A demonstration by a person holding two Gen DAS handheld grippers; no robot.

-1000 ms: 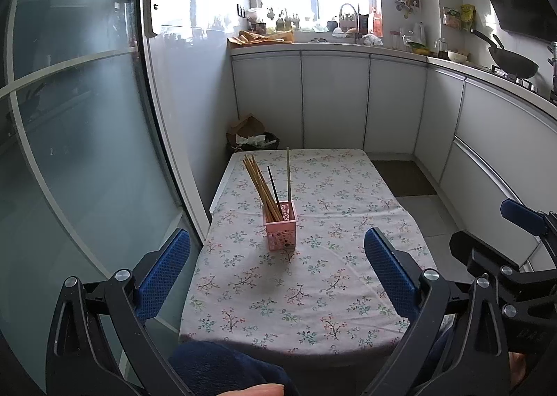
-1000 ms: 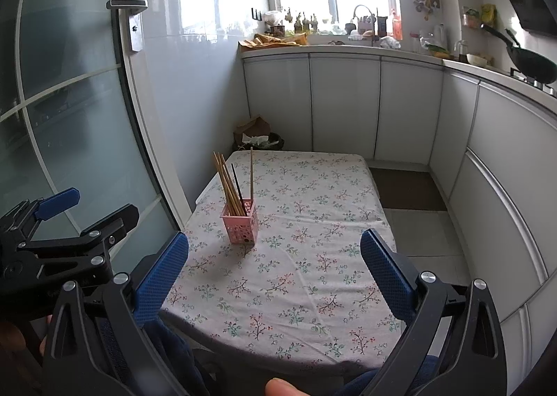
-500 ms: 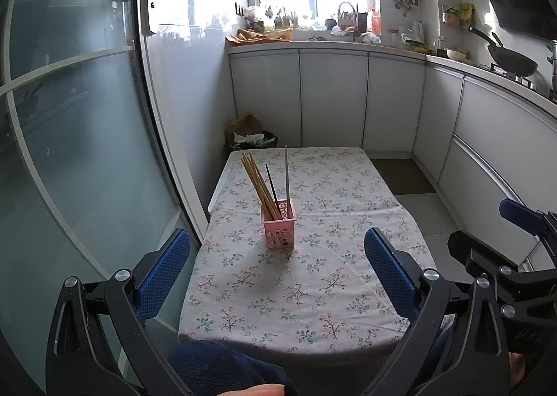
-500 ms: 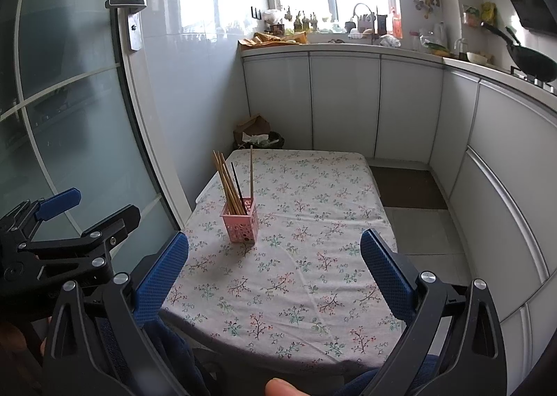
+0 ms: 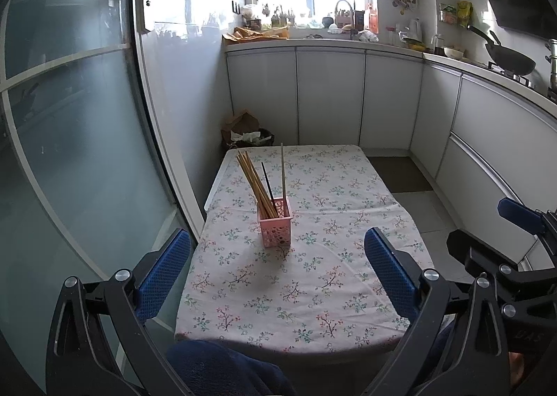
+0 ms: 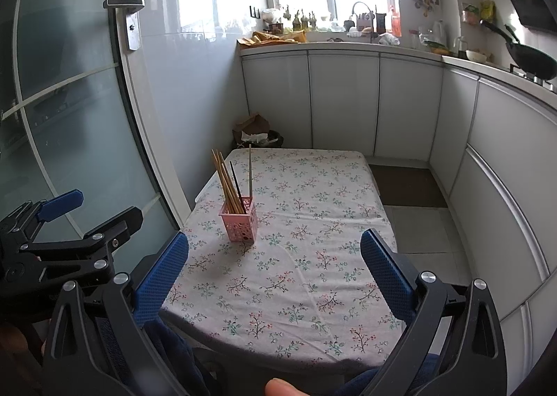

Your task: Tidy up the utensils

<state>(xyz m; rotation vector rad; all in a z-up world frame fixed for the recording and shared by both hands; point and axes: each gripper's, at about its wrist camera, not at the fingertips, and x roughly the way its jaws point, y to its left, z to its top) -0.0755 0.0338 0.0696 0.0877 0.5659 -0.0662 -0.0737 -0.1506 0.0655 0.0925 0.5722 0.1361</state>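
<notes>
Left wrist view: pink holder (image 5: 275, 222) hides the chopsticks' (image 5: 256, 183) lower ends.

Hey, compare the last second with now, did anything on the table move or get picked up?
Nothing visibly changed. The pink holder stands in the same spot on the floral tablecloth with the chopsticks upright in it. Both the left gripper and the right gripper stay open and empty, held back near the table's close edge; only a slight camera drift in the left view.
</notes>
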